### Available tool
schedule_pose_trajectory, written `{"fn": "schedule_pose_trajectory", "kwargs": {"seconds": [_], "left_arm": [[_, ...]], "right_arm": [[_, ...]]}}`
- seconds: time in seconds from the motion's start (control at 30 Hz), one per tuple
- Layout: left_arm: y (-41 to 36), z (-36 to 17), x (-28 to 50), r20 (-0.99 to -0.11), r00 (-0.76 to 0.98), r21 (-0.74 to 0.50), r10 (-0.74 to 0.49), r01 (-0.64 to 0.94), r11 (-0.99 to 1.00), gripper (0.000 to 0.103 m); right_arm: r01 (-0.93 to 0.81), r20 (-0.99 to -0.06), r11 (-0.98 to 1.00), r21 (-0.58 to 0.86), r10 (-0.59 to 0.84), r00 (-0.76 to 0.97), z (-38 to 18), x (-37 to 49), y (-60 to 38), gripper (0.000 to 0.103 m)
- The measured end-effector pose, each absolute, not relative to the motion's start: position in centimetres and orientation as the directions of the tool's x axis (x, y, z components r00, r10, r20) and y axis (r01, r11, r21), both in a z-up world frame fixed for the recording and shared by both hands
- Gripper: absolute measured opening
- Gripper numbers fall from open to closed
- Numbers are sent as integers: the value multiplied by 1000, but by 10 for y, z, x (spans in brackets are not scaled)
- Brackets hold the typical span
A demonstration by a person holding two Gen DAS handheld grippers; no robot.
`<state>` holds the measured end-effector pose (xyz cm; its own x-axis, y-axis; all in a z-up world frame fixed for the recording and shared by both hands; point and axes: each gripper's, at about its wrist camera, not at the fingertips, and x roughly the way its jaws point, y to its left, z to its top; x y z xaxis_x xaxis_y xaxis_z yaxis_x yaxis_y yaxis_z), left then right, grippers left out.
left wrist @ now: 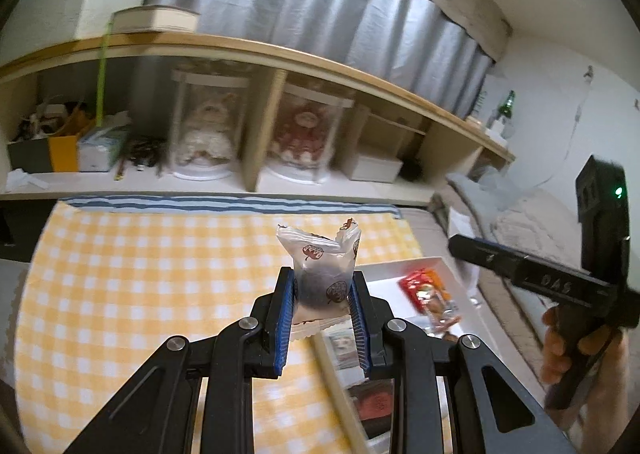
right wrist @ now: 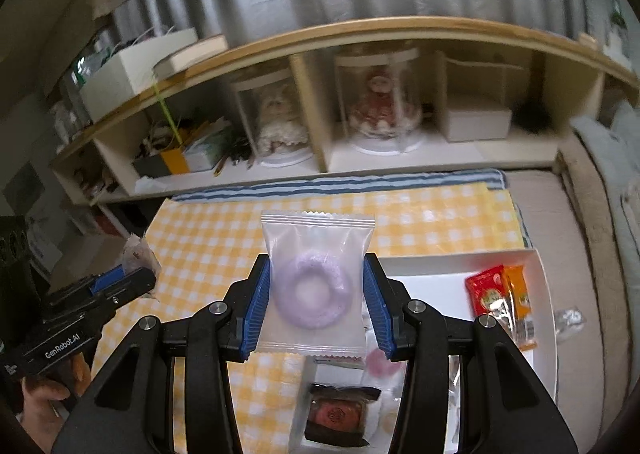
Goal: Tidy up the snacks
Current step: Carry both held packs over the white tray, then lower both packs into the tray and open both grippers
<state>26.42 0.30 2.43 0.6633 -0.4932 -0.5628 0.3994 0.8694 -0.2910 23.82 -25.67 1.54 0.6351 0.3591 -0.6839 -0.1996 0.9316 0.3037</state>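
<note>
My left gripper is shut on a clear packet with a dark round snack, held above the yellow checked cloth. My right gripper is shut on a clear packet with a purple ring-shaped snack, held above the left edge of the white tray. The tray also shows in the left wrist view. A red packet and an orange packet lie at its far right. A dark-wrapped red cake lies at its near end. The left gripper shows in the right wrist view.
A wooden shelf with two dolls in clear cases stands behind the table. A grey bed lies to the right. A small clear wrapper lies right of the tray. The right gripper's body and hand show in the left wrist view.
</note>
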Motion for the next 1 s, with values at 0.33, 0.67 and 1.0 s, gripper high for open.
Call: {"fn": "schedule_pose_trajectory", "kwargs": {"seconds": [0.33, 0.67, 1.0], "left_arm": [[-74, 0, 302, -589, 593, -322, -550, 452, 832, 26], [-143, -55, 371, -661, 487, -360, -571, 461, 811, 27], [-191, -110, 440, -712, 432, -394, -554, 407, 824, 27]], "right_arm": [[-102, -681, 944, 313, 298, 669, -19, 246, -306, 46], [-28, -737, 950, 311, 260, 623, -70, 271, -341, 46], [-5, -749, 932, 362, 294, 593, -107, 301, -358, 46]]}}
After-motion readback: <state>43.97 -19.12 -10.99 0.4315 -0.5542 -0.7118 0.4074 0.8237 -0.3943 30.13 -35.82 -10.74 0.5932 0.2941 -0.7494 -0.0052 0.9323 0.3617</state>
